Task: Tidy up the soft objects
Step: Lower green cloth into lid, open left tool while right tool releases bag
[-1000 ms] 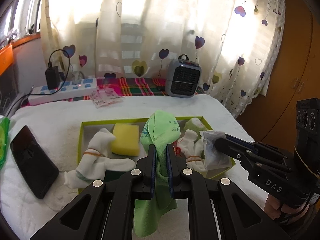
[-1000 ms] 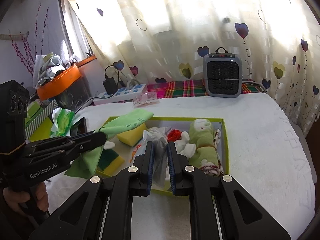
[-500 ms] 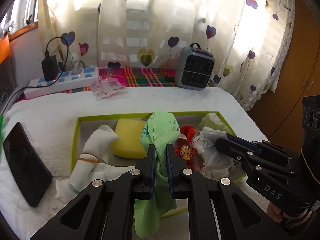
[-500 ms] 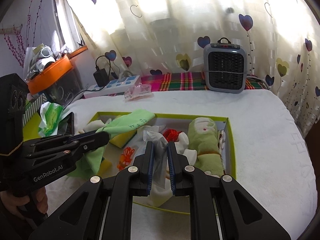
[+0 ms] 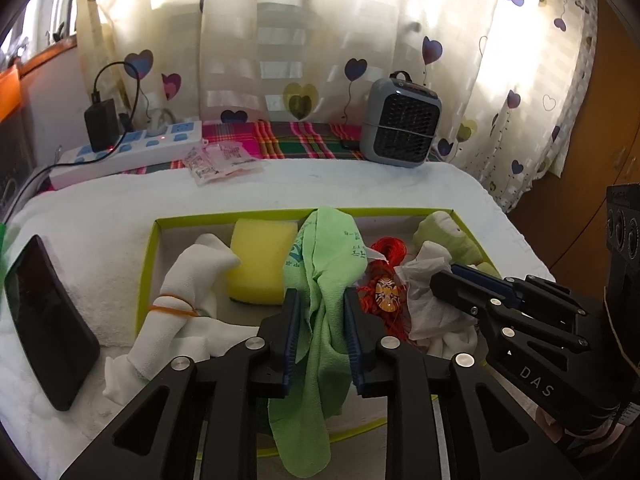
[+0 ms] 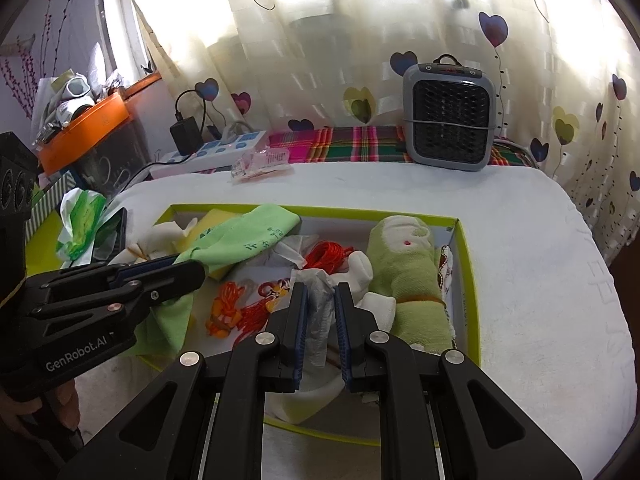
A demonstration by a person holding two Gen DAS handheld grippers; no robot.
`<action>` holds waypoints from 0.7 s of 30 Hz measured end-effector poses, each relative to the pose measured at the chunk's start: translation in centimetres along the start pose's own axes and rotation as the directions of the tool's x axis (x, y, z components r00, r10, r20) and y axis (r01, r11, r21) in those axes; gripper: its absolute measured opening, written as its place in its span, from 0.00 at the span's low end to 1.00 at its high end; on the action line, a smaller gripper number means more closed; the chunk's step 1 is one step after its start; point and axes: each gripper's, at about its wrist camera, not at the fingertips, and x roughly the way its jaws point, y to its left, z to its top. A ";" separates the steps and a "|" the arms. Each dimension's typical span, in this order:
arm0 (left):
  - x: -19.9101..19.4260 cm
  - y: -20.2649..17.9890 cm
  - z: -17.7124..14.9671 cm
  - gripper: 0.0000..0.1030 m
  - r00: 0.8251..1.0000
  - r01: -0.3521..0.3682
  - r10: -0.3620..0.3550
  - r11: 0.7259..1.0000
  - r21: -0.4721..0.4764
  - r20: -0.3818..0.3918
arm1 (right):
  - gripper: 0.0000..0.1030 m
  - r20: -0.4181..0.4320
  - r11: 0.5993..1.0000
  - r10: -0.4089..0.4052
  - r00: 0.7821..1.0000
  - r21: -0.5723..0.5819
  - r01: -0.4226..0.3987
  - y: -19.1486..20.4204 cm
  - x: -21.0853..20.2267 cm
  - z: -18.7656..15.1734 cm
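Black and glossy, a phone [image 5: 44, 320] lies at the far left on the white towel [image 5: 100, 224] that covers the surface. Next comes the lime-edged box [image 5: 146, 272], with a white cloth roll [image 5: 188, 280] bound by an orange band, its tail hanging over the near rim, and a yellow sponge [image 5: 260, 260] beside it. The left gripper [image 5: 320, 300] has the green cloth [image 5: 326, 264] between its blue pads; its jaws have just been opening, and the cloth hangs loosely there (a gap shows on either side), draping over the box's near rim. To its right lie red cord tassels [image 5: 384, 292] inside the box. The right gripper [image 6: 320, 292] is clenched on a crumpled white tissue [image 6: 318, 312] over the box's middle. Farther right rests a rolled pale-green towel [image 6: 408, 280], against the box's right wall.
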 end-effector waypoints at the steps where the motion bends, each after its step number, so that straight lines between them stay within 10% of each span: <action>1: 0.0 0.0 0.0 0.22 1.000 -0.003 0.003 1.000 0.002 0.000 | 0.14 0.000 1.000 -0.001 1.000 -0.001 0.001 0.0 0.0 0.0; 21: -1.4 -0.1 -0.7 0.48 0.999 -0.054 0.054 0.999 -0.001 0.003 | 0.46 0.020 1.000 -0.008 1.000 -0.018 0.009 0.9 -1.1 -0.5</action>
